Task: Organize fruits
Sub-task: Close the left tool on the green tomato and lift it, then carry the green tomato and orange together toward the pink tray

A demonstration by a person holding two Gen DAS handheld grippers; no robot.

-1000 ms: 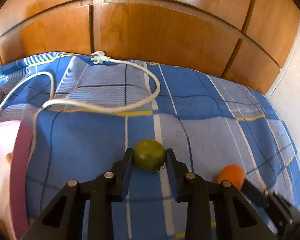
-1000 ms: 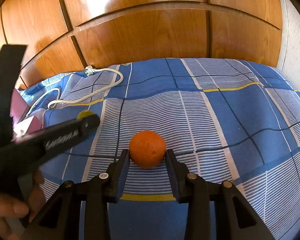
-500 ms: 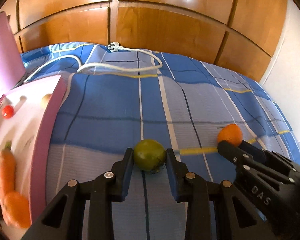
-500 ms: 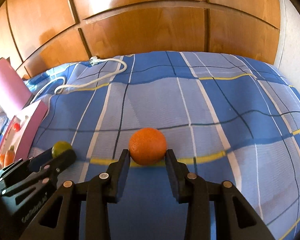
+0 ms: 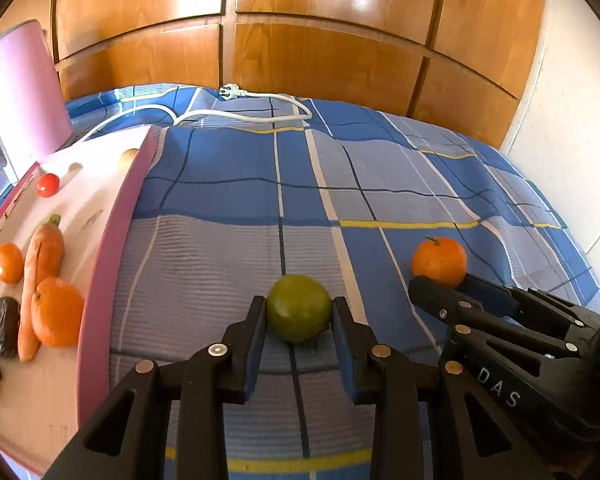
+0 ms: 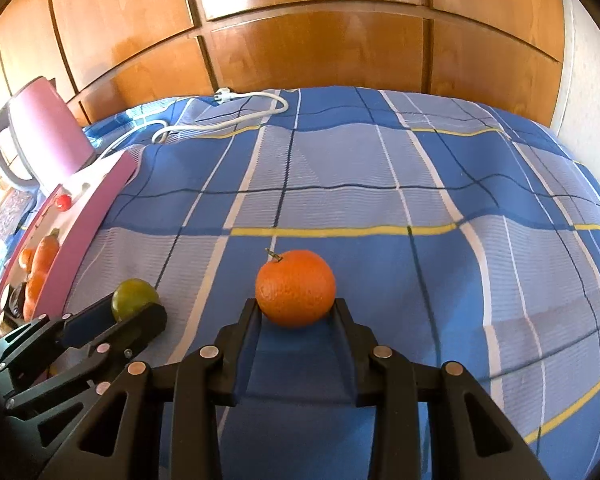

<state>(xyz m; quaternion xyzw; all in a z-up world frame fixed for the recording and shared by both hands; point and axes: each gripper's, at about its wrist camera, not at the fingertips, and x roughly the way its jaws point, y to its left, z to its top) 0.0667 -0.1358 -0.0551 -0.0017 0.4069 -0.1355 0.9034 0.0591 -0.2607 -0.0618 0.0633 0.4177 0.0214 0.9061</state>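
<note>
My left gripper (image 5: 299,312) is shut on a green fruit (image 5: 299,307), held above the blue checked cloth; both also show in the right wrist view at the lower left, the gripper (image 6: 136,312) and the fruit (image 6: 134,303). My right gripper (image 6: 296,304) is shut on an orange (image 6: 296,288) with a short stem; in the left wrist view the orange (image 5: 439,262) sits at the gripper's (image 5: 436,280) tips to the right. A pink-rimmed white tray (image 5: 112,248) at the left holds two oranges (image 5: 56,312), a carrot (image 5: 40,264), a small red fruit (image 5: 47,185) and dark pieces.
A pink kettle (image 6: 46,132) stands behind the tray at the far left. A white power cable with plug (image 5: 252,114) lies on the cloth near the wooden cabinet doors (image 5: 320,48). A white wall (image 5: 568,92) bounds the right side.
Both grippers have lifted and pulled back with their fruits, swinging so the tray at the left comes more into view. Both stay shut on their fruits.
</note>
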